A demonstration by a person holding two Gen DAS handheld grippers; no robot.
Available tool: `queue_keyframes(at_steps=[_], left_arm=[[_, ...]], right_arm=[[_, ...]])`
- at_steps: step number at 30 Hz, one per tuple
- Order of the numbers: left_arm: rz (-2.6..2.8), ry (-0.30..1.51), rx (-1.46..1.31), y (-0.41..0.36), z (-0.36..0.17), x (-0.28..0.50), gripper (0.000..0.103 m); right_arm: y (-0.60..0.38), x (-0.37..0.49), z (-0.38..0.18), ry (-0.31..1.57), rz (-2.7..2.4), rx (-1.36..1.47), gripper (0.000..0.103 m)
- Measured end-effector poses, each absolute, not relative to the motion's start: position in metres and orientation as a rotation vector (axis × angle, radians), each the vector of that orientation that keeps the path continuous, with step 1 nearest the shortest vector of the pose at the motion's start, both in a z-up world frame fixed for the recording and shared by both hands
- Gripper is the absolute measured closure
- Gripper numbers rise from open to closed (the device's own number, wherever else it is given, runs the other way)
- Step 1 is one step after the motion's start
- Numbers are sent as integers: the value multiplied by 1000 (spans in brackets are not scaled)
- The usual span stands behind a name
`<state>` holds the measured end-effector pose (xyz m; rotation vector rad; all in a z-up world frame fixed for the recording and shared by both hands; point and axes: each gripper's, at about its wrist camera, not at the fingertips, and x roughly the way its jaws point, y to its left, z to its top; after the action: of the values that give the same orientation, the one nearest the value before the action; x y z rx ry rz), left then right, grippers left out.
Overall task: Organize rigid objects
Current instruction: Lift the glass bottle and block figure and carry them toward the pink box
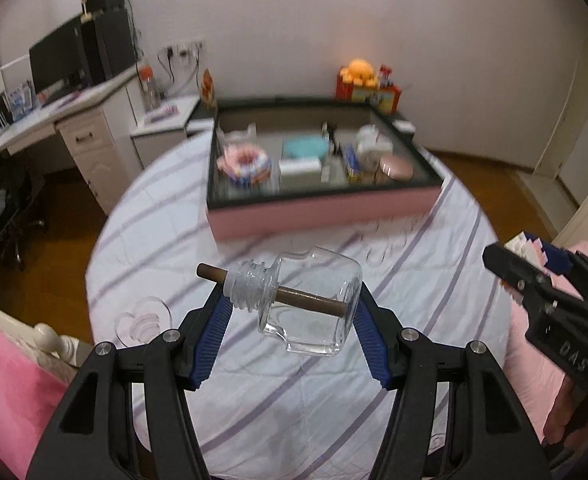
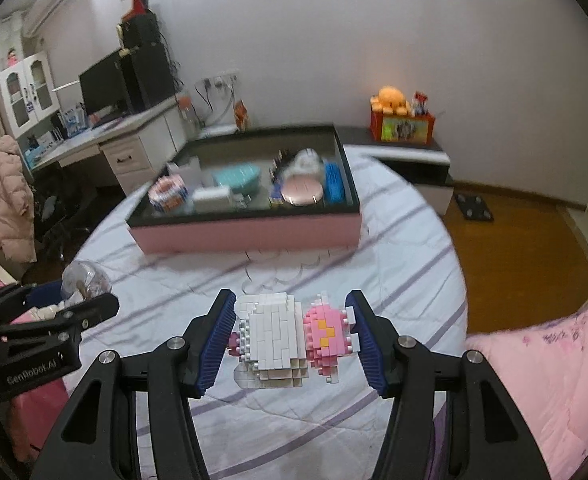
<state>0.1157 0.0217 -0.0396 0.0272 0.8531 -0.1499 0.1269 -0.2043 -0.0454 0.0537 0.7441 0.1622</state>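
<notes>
My left gripper (image 1: 294,304) is shut on a clear glass bottle (image 1: 313,308) lying sideways, a brown stick (image 1: 294,292) running through its threaded neck. It hangs above the striped bedspread (image 1: 274,392). My right gripper (image 2: 290,332) is shut on a white and pink brick figure (image 2: 290,340), held off the bedspread (image 2: 294,420). The pink tray (image 1: 325,212) with a black rim sits farther back on the bed, holding several items. In the right wrist view the left gripper (image 2: 74,312) shows at the left with the bottle (image 2: 84,280). The right gripper (image 1: 533,280) shows at the right of the left wrist view.
The pink tray (image 2: 246,236) holds a teal lid (image 2: 238,178), a pink round compact (image 2: 303,192), a white box (image 2: 212,198) and a brick ring (image 2: 168,196). A white desk (image 1: 74,120) stands at the left, a dark cabinet (image 2: 405,156) with toys behind. Pink quilt (image 2: 533,380) lies right.
</notes>
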Motion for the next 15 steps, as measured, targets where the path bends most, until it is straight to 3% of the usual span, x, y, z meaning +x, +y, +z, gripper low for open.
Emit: queue_keyframes(at_steps=[15], left_arm=[[-95,654,1,40,19,84,42]], right_arm=[[-190,85,15,530,223,16,45]])
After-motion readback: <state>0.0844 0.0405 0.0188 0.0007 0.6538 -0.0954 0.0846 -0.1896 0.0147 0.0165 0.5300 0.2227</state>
